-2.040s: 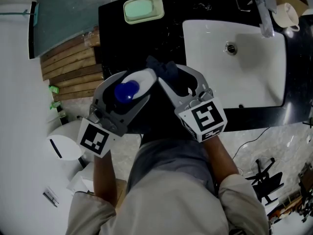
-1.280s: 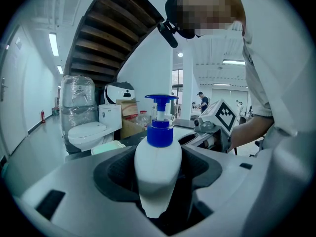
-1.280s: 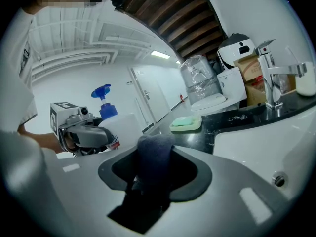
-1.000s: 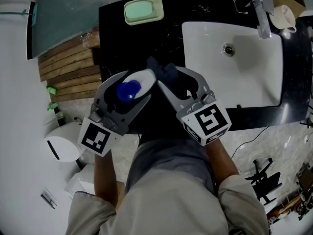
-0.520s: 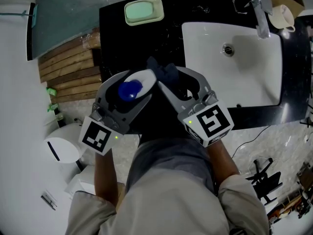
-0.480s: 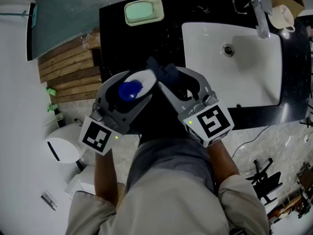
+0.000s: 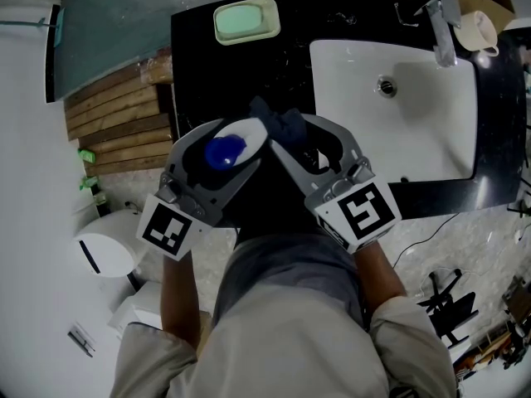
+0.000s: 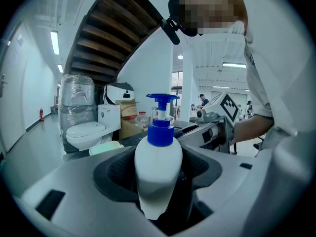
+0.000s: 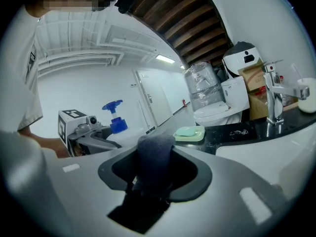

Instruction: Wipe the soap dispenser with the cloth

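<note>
Against two seconds back: carries the soap dispenser point(image 7: 226, 149) a touch up-frame and nearer the cloth point(image 7: 286, 124); lets the right tool point(image 9: 154, 181) drift slightly outward at its rear. Small shift only, so reads as wiping barely begun or in a slow stroke. Appears to press the cloth against the bottle's upper side, though cannot confirm contact from above

Clenches the left tool point(image 8: 158, 196) on the white bottle body, blue pump up. Holds it over the near part of the black worktop point(image 7: 199, 65), left of the sink point(image 7: 415, 114); cannot tell whether standing or lifted. Pinches the dark bunched cloth in the right tool, wad proud of the jaws

Keeps both forearms tucked close to the torso, tools angled inward to meet at the tips
</note>
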The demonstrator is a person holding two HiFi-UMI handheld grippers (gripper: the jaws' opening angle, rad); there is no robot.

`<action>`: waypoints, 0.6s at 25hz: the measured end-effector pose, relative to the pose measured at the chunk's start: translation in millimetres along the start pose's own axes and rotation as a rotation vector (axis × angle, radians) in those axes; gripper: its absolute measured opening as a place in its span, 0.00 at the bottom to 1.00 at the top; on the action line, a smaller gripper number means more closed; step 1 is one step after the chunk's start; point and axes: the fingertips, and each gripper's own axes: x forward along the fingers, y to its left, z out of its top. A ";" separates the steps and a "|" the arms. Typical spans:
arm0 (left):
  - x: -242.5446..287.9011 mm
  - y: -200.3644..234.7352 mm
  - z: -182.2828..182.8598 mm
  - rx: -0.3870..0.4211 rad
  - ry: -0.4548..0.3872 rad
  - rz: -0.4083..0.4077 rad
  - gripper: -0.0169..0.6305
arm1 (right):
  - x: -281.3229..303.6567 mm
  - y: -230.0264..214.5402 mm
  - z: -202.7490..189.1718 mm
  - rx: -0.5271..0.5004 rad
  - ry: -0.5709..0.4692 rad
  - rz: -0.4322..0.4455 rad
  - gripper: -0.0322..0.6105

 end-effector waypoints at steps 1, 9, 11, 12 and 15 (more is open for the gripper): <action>0.1 -0.1 -0.1 -0.002 -0.001 0.000 0.45 | -0.5 0.3 0.6 -0.002 -0.001 0.000 0.31; 0.5 0.1 0.6 -0.004 -0.006 0.003 0.45 | -5.3 4.6 9.6 -0.017 -0.022 -0.001 0.31; 0.6 0.2 -0.1 -0.004 -0.005 0.003 0.45 | -6.6 5.9 12.0 -0.023 -0.026 -0.001 0.31; 0.7 0.3 -0.2 -0.005 -0.005 0.003 0.45 | -7.3 6.6 13.0 -0.025 -0.028 -0.002 0.31; 0.7 0.6 0.7 -0.007 -0.011 0.006 0.45 | -9.5 8.7 17.0 -0.027 -0.035 -0.006 0.31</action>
